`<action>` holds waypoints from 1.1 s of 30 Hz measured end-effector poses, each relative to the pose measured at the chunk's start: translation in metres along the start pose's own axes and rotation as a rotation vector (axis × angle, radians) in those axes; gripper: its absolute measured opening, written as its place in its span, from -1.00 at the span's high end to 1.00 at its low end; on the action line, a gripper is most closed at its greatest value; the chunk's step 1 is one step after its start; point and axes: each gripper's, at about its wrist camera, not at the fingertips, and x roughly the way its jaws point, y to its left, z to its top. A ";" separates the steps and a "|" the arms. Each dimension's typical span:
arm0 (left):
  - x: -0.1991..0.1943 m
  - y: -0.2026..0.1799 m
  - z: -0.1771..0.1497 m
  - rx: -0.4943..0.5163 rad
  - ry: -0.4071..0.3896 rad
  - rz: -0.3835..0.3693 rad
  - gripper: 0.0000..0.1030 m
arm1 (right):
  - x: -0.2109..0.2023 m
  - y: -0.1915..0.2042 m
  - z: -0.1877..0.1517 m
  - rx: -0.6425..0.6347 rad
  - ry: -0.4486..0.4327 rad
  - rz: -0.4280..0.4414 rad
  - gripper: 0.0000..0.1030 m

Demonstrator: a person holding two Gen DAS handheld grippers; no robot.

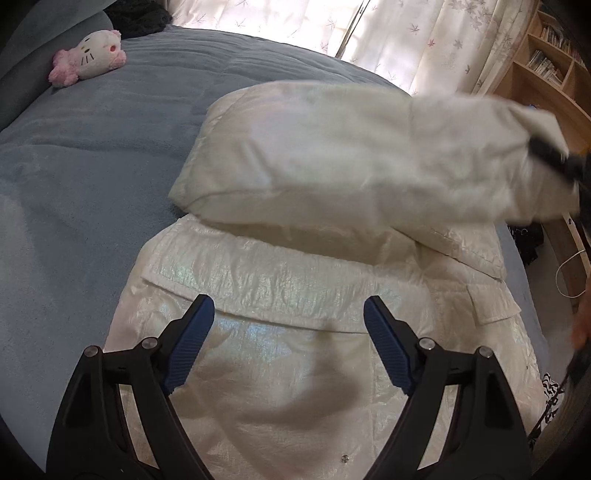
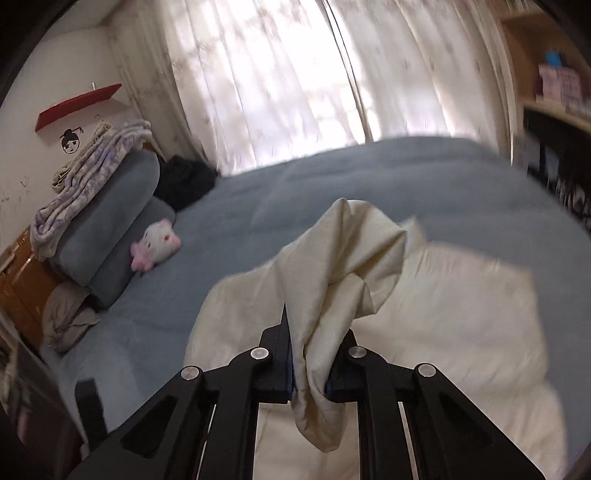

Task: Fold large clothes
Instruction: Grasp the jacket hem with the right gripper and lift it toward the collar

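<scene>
A white, shiny padded jacket lies spread on the blue bed cover. My left gripper hovers open over the jacket's body, with nothing between its blue pads. One sleeve is lifted across the jacket toward the right, blurred. In the left wrist view the right gripper shows as a dark shape at that sleeve's end. In the right wrist view my right gripper is shut on a bunch of the cream sleeve fabric, held above the rest of the jacket.
A pink and white plush toy lies near grey pillows at the head of the bed. Light curtains hang behind the bed. A wooden bookshelf stands at the right. A hand shows at the right edge.
</scene>
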 end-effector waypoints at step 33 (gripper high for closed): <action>0.092 -0.087 0.144 0.140 -0.106 0.164 -0.16 | 0.144 -0.029 -0.039 0.084 0.216 -0.048 -0.08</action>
